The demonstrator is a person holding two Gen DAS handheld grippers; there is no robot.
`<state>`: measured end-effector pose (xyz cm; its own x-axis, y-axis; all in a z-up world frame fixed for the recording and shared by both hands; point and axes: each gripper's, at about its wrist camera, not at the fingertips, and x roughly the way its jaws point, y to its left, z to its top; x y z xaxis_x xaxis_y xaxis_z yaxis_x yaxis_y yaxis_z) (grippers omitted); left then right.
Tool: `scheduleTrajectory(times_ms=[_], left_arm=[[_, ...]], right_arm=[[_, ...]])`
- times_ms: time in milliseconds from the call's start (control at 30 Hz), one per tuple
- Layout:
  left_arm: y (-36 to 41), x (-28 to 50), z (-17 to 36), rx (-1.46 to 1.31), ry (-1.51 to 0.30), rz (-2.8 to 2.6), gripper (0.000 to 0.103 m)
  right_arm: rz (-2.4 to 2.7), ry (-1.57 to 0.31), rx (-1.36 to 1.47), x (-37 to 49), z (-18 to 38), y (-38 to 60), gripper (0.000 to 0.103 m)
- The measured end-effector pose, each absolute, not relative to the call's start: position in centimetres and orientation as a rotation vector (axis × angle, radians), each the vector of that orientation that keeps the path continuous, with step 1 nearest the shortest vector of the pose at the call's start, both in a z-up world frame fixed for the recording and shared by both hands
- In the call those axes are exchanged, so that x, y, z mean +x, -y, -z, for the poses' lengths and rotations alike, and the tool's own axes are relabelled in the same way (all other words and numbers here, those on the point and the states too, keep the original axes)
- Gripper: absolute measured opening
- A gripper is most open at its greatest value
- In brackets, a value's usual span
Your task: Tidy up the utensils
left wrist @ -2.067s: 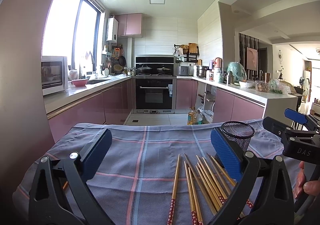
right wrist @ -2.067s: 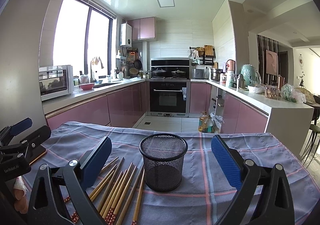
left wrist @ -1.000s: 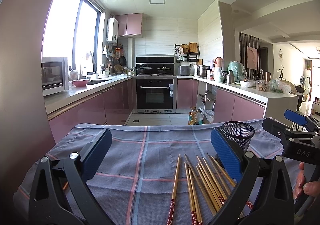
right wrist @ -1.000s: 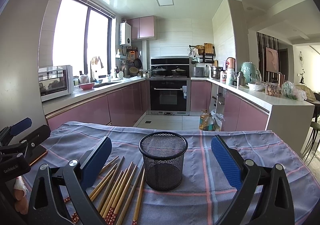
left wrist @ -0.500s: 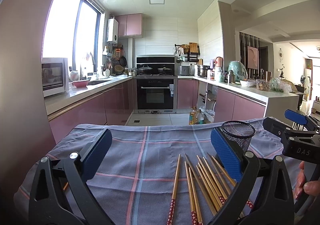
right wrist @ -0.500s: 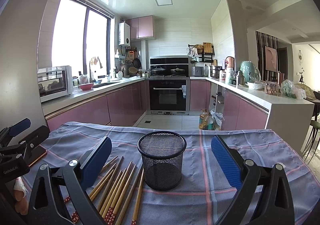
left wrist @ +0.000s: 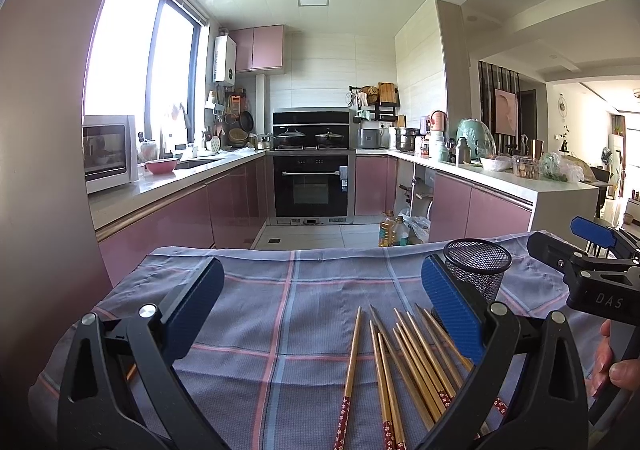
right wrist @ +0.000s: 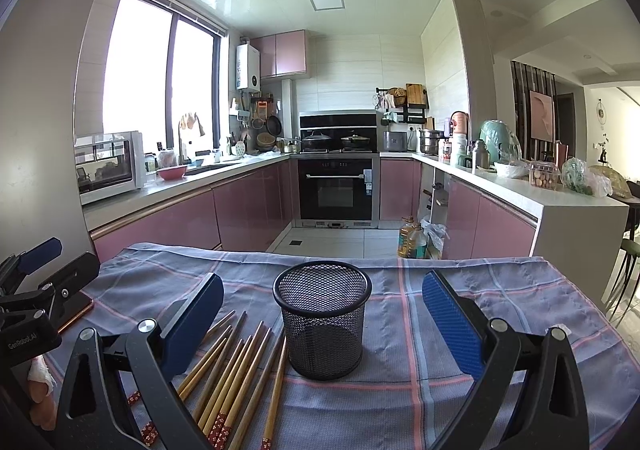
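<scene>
Several wooden chopsticks (left wrist: pixel 404 362) with red patterned ends lie side by side on a blue checked cloth (left wrist: pixel 288 306). A black wire-mesh cup (right wrist: pixel 323 324) stands upright and empty just right of the chopsticks (right wrist: pixel 236 370). My left gripper (left wrist: pixel 320 310) hovers open over the cloth, the chopsticks under its right finger. My right gripper (right wrist: pixel 322 314) is open too, with the mesh cup (left wrist: pixel 477 268) centred ahead between its blue pads. Each gripper shows at the edge of the other's view.
The clothed table ends at a far edge (right wrist: pixel 320 254); beyond it lies a kitchen floor with oil bottles (right wrist: pixel 412 240). A flat orange-edged object (right wrist: pixel 76 312) lies on the cloth at the left. A person's fingers (left wrist: pixel 612 366) hold the right gripper's handle.
Both views have tilted slightly; the right gripper has drifted a little so the mesh cup sits slightly more left and higher. Nothing was grasped or moved on the cloth.
</scene>
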<state>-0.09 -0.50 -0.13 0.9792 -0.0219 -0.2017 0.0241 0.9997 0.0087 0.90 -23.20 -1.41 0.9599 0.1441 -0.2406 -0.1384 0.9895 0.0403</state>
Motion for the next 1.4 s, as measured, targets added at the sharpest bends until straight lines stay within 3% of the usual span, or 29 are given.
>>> scheduleTrajectory(times_ms=[533, 867, 967, 1333, 1400], left_arm=[[0.6, 0.4, 0.6, 0.027, -0.240, 0.022, 0.097], [-0.6, 3.9, 2.5, 0.067, -0.439, 0.059, 0.097], [-0.6, 5.9, 3.7, 0.098, -0.518, 0.077, 0.095], [1.3, 10.2, 7.9, 0.186, -0.710, 0.170, 0.063], [1.9, 10.7, 8.5, 0.201, -0.734, 0.185, 0.057]], right_arm=[[-0.165, -0.312, 0.009, 1.9, 2.1, 23.2, 0.096], [-0.269, -0.625, -0.031, 5.3, 6.5, 22.6, 0.096], [-0.286, -0.703, -0.042, 6.2, 8.1, 22.1, 0.083], [-0.318, -0.845, -0.103, 8.2, 10.0, 19.6, 0.060], [-0.323, -0.870, -0.100, 8.7, 10.5, 19.4, 0.051]])
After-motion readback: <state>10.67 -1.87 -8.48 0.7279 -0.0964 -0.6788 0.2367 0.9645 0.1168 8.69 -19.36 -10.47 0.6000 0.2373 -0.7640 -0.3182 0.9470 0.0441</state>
